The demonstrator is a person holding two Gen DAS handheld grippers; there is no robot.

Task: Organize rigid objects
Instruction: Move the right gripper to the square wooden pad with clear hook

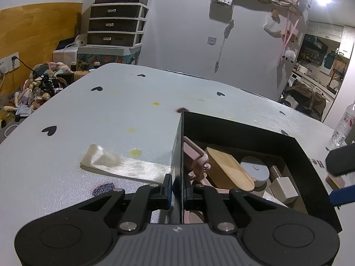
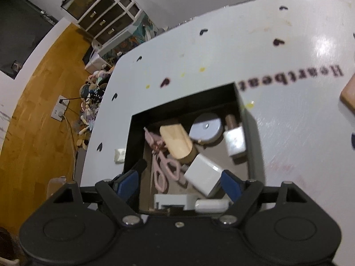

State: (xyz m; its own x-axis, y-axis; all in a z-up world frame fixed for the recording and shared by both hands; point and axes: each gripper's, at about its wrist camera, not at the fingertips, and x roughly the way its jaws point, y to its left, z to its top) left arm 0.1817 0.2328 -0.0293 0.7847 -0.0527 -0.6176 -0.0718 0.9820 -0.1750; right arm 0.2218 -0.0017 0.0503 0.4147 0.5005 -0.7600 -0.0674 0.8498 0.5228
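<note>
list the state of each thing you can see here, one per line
left hand-held gripper: shut on the black box wall
right hand-held gripper: open over the box, holding nothing
black box: open-topped, holding several items
pink scissors: closed, lying in the box
white block: tilted, in the box
round grey disc: in the box, at its far end
drawer unit: drawers closed

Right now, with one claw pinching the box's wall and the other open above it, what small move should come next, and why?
Probably lift the right gripper clear and swing it toward the wooden block on the table. Its jaws stand open around nothing, the white cube already lies in the black box, and the left gripper holds the box wall steady.
</note>
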